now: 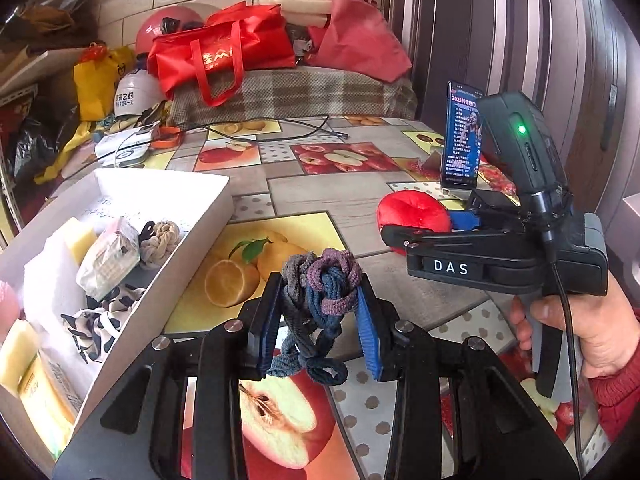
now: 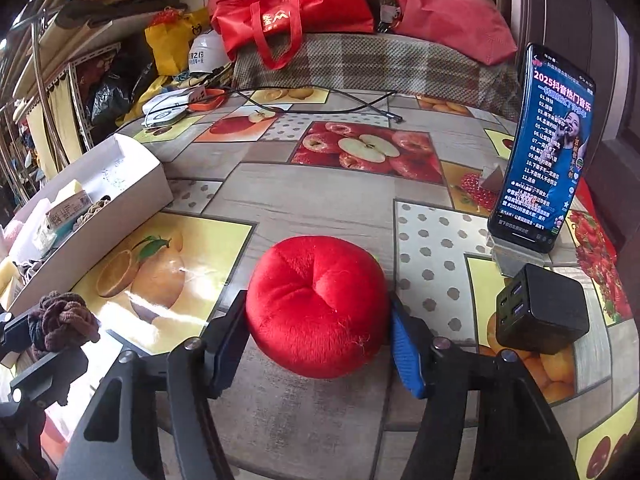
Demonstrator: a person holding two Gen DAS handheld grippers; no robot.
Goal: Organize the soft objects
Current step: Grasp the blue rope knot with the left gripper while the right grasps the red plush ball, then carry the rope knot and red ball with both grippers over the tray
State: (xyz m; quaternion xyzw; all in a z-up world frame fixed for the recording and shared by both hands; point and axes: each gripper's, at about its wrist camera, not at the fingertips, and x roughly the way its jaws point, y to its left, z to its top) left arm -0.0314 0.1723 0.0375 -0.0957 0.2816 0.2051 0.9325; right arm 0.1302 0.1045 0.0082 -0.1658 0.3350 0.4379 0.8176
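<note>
My left gripper (image 1: 318, 304) is shut on a bundle of grey, blue and purple hair ties (image 1: 320, 292), held above the fruit-print tablecloth just right of the white box (image 1: 188, 240). The box holds sponges, a tissue pack, a rope knot and a spotted scrunchie. My right gripper (image 2: 318, 316) is shut on a red plush apple (image 2: 316, 308) that rests on the table. In the left wrist view the right gripper (image 1: 424, 232) and the apple (image 1: 412, 214) are at the right. The right wrist view shows the hair ties (image 2: 64, 324) at the far left, beside the box (image 2: 132, 184).
A phone (image 2: 548, 148) stands on a holder at the right with a black charger cube (image 2: 540, 312) in front. A black cable (image 2: 320, 100) lies across the far table. Red bags (image 1: 224, 48), helmets and clutter fill the back. Shelving stands at the left.
</note>
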